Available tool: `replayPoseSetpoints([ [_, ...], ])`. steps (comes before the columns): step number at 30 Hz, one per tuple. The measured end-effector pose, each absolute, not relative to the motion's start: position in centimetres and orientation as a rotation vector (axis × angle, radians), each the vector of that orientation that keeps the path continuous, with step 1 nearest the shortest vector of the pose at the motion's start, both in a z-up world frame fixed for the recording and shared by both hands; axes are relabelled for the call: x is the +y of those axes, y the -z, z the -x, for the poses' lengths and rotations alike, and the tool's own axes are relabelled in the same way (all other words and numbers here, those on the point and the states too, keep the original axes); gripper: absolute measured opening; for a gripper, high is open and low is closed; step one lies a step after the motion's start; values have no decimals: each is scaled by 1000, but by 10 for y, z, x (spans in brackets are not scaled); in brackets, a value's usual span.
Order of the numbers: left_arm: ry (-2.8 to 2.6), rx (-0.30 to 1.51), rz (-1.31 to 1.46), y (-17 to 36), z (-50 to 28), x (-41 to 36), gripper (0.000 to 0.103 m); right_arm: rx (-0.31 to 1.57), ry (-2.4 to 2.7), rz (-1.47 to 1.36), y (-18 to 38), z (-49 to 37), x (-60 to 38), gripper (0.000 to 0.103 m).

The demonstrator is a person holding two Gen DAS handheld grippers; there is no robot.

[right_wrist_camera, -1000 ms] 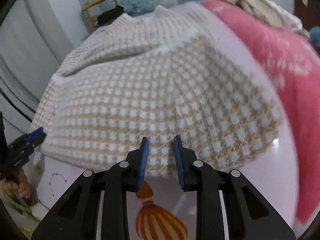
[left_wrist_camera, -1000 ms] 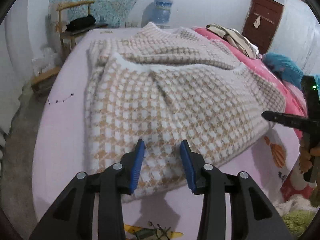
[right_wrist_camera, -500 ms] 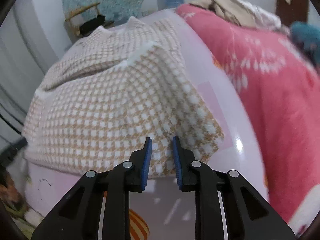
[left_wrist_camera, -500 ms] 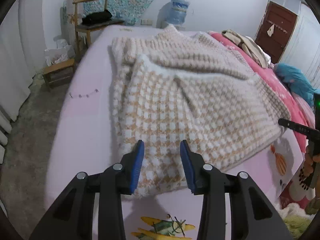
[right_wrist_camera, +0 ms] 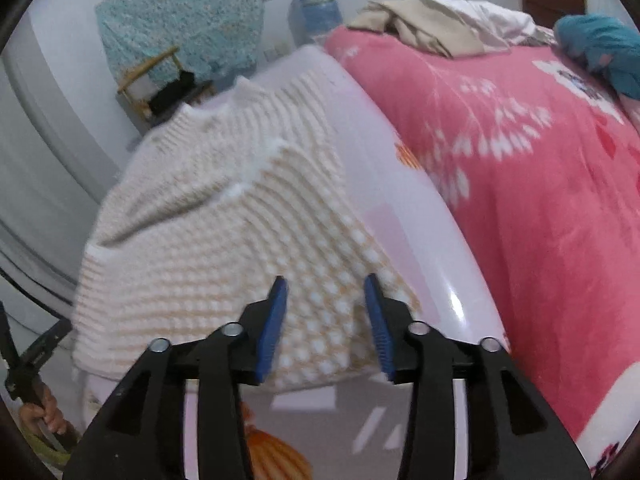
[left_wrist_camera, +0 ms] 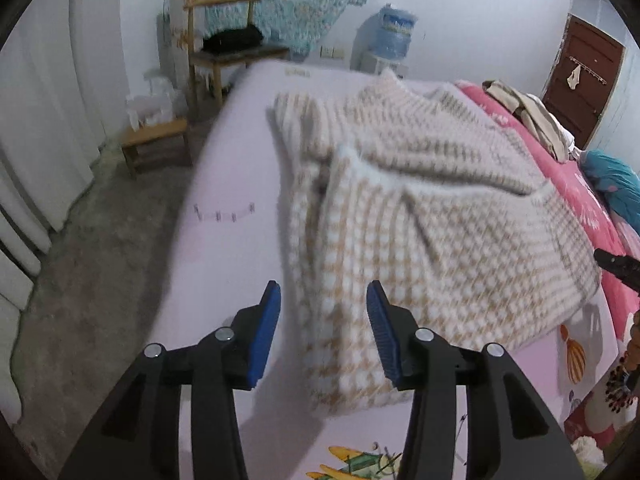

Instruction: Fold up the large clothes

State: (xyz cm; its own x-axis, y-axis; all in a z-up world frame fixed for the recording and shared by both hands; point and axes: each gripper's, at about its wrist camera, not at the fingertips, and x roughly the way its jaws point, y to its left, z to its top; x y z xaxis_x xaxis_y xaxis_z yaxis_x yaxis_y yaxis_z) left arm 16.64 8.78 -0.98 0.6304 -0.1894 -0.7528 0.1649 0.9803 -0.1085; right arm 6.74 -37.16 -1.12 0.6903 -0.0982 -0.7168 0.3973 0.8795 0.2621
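So the surface here is a bed (left_wrist_camera: 224,240) with a pale lilac sheet that has little cartoon prints on it, in a plain white-walled room with a rough grey floor (left_wrist_camera: 100,248). The sweater (left_wrist_camera: 420,232), a tan-and-white checked knit, lies partly folded in the middle of the sheet, sleeves laid over the body. A pink blanket (right_wrist_camera: 540,200) covers the far side of the bed, with a heap of beige clothes (right_wrist_camera: 424,24) and something teal on it. Past the bed there's a wooden chair (left_wrist_camera: 224,44) with a black thing on its seat, a low stool (left_wrist_camera: 156,144), a water jug (left_wrist_camera: 394,36), a patterned teal cloth on the wall and a brown door (left_wrist_camera: 580,80). Left hand-held gripper (left_wrist_camera: 324,300) is spreading over the sweater's near corner, pads not touching it. Right hand-held gripper (right_wrist_camera: 326,296) is spreading too, above the hem, nothing pinched.
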Motion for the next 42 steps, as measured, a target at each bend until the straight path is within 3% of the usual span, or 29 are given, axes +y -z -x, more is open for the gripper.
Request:
replayPoseSetpoints([
  [2,224,846,11,0,-171,78,45,750,257,-380,0,-76,-356,56],
  [5,286,830,-13,-8,-182,51,55,751,192,-320,-8,-98,-332,68],
  [10,286,861,-153,-2,-207,-4,71,793,140,-250,1,-138,-302,78],
  [18,181,969,-257,34,-236,-37,78,878,198,-192,24,-174,-289,85],
  [22,144,972,-242,40,-238,-37,86,923,209,-173,46,-184,-288,95],
  [28,109,994,-184,45,-243,-29,97,897,185,-259,54,-183,-302,95],
  [42,93,997,-168,45,-240,-28,98,913,179,-276,49,-180,-305,95],
])
